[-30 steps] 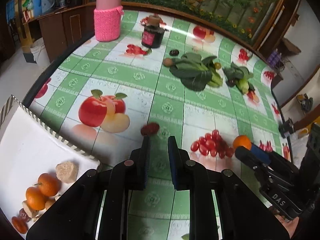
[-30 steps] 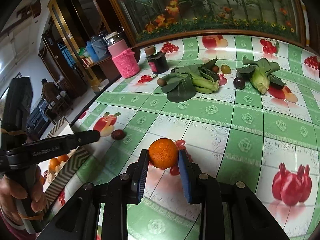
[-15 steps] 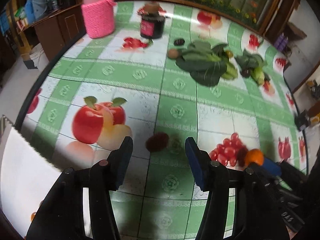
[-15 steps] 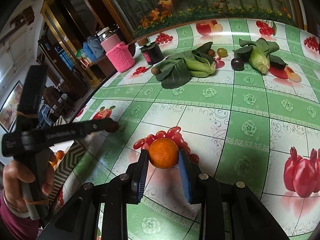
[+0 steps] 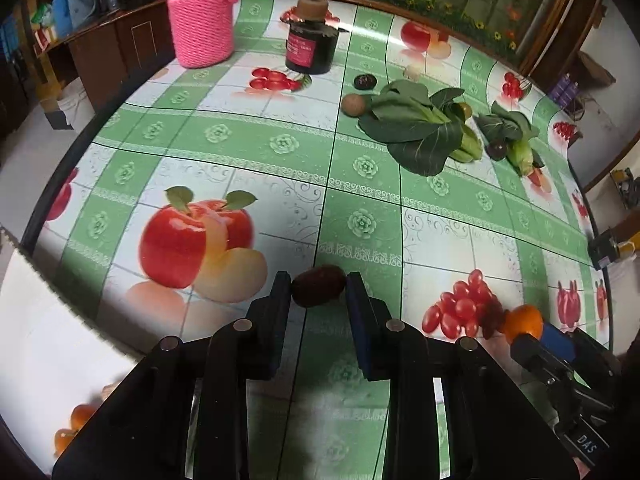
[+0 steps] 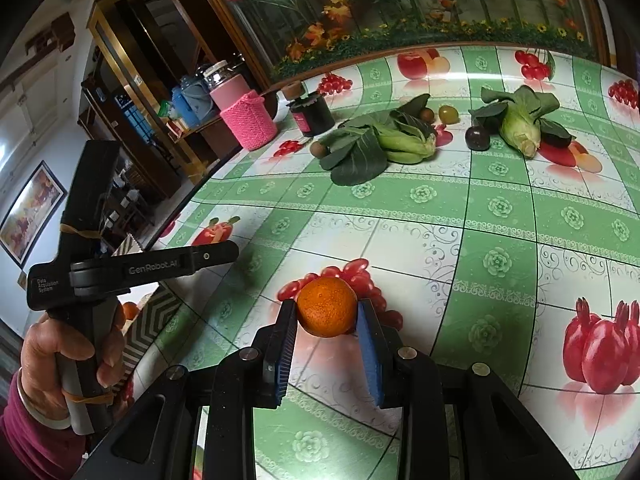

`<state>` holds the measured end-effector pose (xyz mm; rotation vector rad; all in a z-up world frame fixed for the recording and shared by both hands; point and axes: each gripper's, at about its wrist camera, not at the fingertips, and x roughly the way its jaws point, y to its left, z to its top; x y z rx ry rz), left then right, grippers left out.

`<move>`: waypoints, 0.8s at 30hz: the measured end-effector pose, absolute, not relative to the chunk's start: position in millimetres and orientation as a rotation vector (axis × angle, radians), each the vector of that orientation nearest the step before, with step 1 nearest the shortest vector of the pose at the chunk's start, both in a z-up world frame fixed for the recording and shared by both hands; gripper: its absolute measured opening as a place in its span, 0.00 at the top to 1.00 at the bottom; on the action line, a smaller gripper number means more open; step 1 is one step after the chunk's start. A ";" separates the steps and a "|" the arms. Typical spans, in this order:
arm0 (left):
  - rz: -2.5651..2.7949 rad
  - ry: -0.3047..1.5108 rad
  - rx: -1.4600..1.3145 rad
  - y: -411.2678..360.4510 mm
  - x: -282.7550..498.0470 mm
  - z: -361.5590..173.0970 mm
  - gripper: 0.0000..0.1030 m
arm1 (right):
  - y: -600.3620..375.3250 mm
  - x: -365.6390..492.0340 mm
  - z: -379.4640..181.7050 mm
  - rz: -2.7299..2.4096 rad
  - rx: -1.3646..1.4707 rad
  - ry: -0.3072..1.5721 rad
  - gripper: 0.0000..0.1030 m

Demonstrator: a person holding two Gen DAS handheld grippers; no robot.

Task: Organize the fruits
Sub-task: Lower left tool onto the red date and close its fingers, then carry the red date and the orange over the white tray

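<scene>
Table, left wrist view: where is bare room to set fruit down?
Free: the wide stretch of tablecloth between the pink knitted jar and the red date. Crowded: far right, around the bok choy and small fruits.

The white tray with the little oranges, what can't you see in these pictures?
- White tray, left wrist view: cut off by the frame's left edge and the left claw's body, so only some of the small oranges show.
- Same tray, right wrist view: mostly hidden behind the person's hand and claw handle.
- Dark red fruit, left wrist view: its underside is hidden, so whether it is lifted off the tablecloth is unclear.
</scene>
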<state>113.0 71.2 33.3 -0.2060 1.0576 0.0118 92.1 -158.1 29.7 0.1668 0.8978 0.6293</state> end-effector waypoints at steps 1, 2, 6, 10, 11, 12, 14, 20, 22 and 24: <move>0.009 1.053 -0.208 71.2 109.2 36.7 0.74 | -157.1 89.9 31.9 0.633 0.165 0.894 0.71; 0.005 1.045 -0.211 71.0 104.0 41.1 0.74 | -155.2 87.4 34.6 0.636 0.160 0.890 0.71; -0.008 1.008 -0.192 68.8 77.1 57.6 0.74 | -146.9 75.6 44.5 0.654 0.143 0.873 0.71; -0.020 0.980 -0.180 71.5 42.3 68.1 0.74 | -136.7 57.4 53.7 0.677 0.126 0.853 0.71; -0.021 0.973 -0.184 74.6 32.9 70.5 0.74 | -133.0 51.7 55.5 0.686 0.120 0.850 0.71; -0.021 0.968 -0.185 77.6 26.8 72.3 0.74 | -128.4 45.9 56.9 0.694 0.110 0.847 0.71; -0.016 0.951 -0.188 86.5 8.4 77.6 0.73 | -120.0 36.8 58.3 0.708 0.095 0.845 0.71; 0.043 0.889 -0.223 130.4 -41.0 97.8 0.73 | -94.0 12.2 67.2 0.770 0.087 0.822 0.72; 0.073 0.872 -0.226 146.0 -55.9 100.4 0.73 | -84.8 4.2 70.2 0.790 0.080 0.813 0.72; 0.109 0.857 -0.222 162.3 -70.3 100.7 0.73 | -70.9 -4.3 74.0 0.817 0.061 0.806 0.72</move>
